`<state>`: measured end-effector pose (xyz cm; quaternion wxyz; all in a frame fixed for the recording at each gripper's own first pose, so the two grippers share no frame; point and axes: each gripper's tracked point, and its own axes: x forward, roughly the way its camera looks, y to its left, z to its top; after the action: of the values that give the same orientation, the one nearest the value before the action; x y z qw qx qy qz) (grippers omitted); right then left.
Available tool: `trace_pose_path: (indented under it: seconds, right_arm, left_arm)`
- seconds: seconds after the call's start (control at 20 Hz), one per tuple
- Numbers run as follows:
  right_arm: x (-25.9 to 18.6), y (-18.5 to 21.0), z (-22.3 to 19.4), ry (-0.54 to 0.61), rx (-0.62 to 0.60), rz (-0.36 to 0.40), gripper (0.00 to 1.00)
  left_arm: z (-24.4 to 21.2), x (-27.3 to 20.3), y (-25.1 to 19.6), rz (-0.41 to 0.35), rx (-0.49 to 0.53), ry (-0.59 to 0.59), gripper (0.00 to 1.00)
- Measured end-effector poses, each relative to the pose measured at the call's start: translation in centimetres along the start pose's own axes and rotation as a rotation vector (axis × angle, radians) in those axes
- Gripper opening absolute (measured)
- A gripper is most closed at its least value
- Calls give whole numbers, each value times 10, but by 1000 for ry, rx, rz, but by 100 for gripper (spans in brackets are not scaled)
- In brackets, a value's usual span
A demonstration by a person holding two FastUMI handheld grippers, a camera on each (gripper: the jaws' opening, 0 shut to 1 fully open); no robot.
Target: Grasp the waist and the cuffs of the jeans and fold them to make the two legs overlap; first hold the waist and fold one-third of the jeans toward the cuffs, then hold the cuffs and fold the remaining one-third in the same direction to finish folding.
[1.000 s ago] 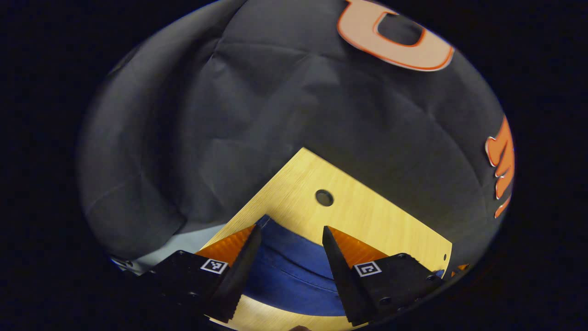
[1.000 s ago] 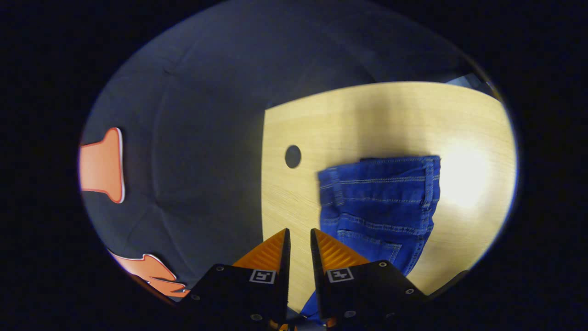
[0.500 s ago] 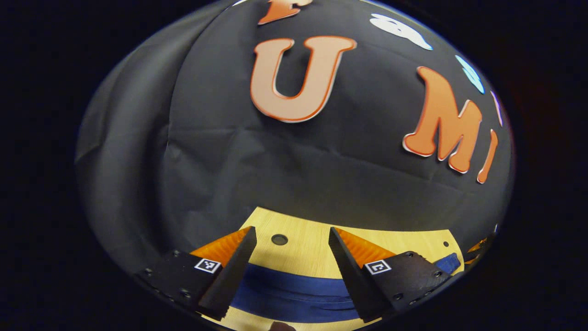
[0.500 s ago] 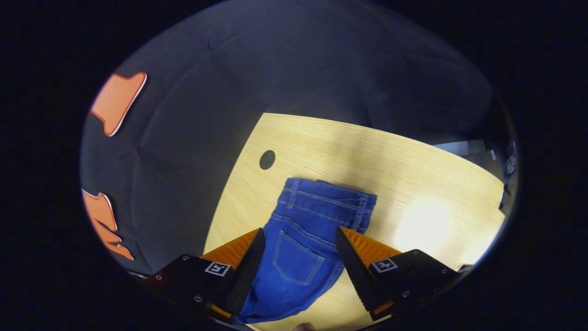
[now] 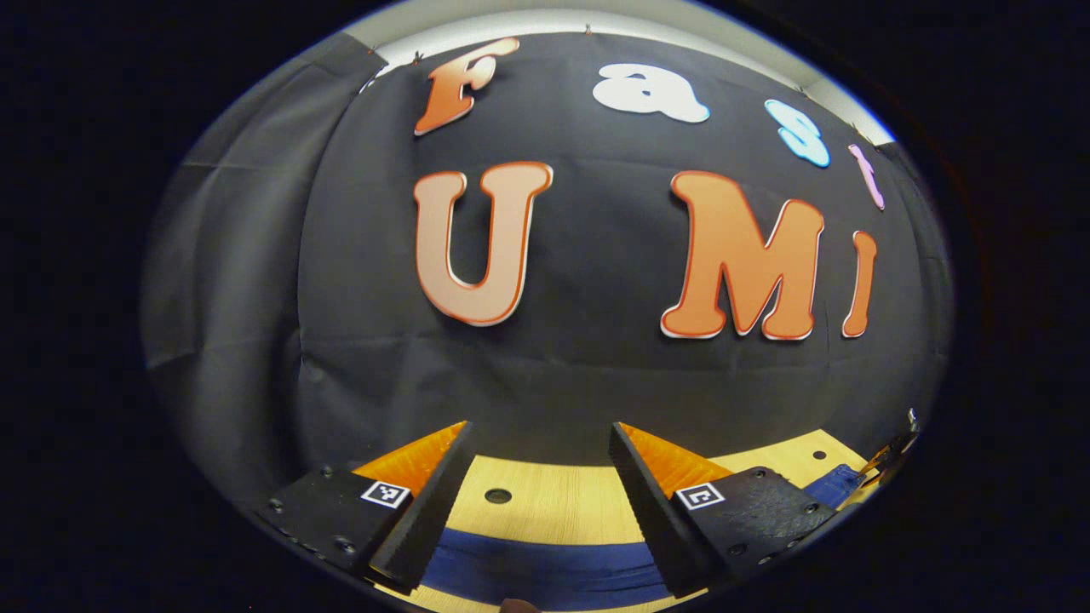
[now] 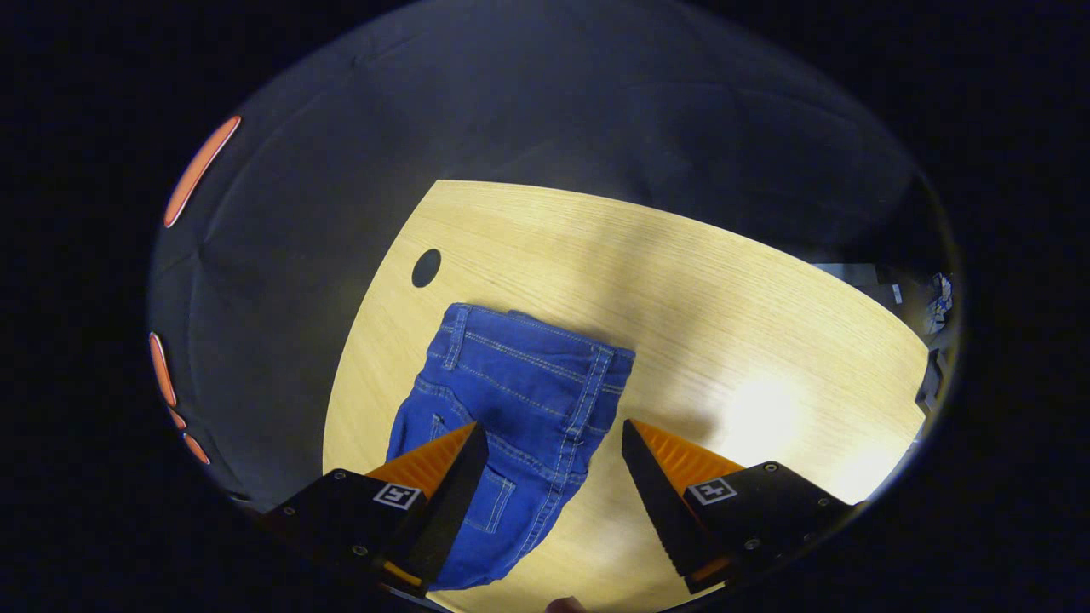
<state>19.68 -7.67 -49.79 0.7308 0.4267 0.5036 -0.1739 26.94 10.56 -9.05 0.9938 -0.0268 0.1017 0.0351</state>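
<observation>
in the left gripper view, the left gripper [image 5: 538, 498] hangs released with its jaws wide and nothing between them, tilted up toward the booth wall. a band of the jeans [image 5: 545, 572] lies low on the table [image 5: 553, 511], beneath the fingers. aimed this high, a reach for fabric could miss or catch only one layer.

in the right gripper view, the right gripper [image 6: 553, 494] is also released and empty above the jeans [image 6: 519, 383], which lie flat in a compact fold, waistband toward the table hole [image 6: 426, 267]. a careless brush of a finger could drag the top layer and skew the overlapped legs.
</observation>
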Motion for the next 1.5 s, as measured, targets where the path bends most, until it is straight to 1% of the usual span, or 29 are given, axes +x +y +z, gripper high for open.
trace_pose_path:
  seconds: [0.2, 0.25, 0.4, 0.45, 0.5, 0.55, 0.6, 0.65, 0.7, 0.75, 0.8, 0.85, 0.9, 0.95, 1.0, 1.1, 1.2, 1.35, 1.5]
  right_arm:
    - [18, -7, 7, -7, 5, -10, 98]
    - [21, -3, 16, -33, 7, 5, 98]
    - [27, 3, 24, -58, 22, 41, 95]
    - [27, 1, 26, -65, 21, 48, 92]
    - [27, -3, 26, -68, 11, 49, 85]
    - [26, -6, 27, -74, 4, 54, 80]
    - [28, -6, 27, -76, -5, 69, 79]
    - [30, -11, 24, -83, -9, 64, 68]
    - [31, -10, 30, -92, 11, 80, 53]
    - [32, -8, 28, -98, 24, 89, 38]
    - [31, -3, 28, -117, 37, 89, 29]
    - [31, 3, 27, -130, 7, 101, 21]
    - [21, 2, 29, -148, -6, 101, 21]
    - [11, 10, 31, -169, -18, 120, 12]
    - [8, 21, 29, -173, -23, 157, 12]
    - [-12, 33, 30, -198, -36, 194, 12]
    - [-26, 39, 29, -230, -71, 203, 12]
    - [-51, 53, 24, -272, -120, 267, 12]
    - [-72, 67, 18, -310, -202, 295, 12]
  left_arm:
    - [19, -17, -28, 8, 67, -62, 97]
    - [21, -19, -35, -1, 62, -67, 97]
    - [15, -23, -53, -13, 40, -51, 96]
    - [12, -23, -56, -15, 30, -43, 96]
    - [7, -25, -61, -18, 24, -34, 96]
    - [3, -26, -63, -16, 22, -26, 96]
    - [-2, -26, -67, -21, 22, -15, 96]
    - [-6, -28, -70, -20, 22, -4, 96]
    - [-9, -30, -74, -29, 23, 4, 95]
    - [-9, -31, -76, -26, 32, 8, 96]
    - [-9, -32, -77, -24, 38, 12, 96]
    - [-10, -33, -79, -26, 38, 15, 96]
    - [-10, -36, -80, -29, 38, 15, 95]
    - [-9, -38, -80, -37, 35, 10, 95]
    - [-10, -39, -77, -35, 35, 9, 96]
    - [-18, -38, -71, -36, 10, 23, 96]
    - [-23, -40, -67, -50, -14, 33, 96]
    - [-28, -39, -54, -62, -29, 41, 96]
    - [-34, -41, -37, -71, -41, 45, 97]
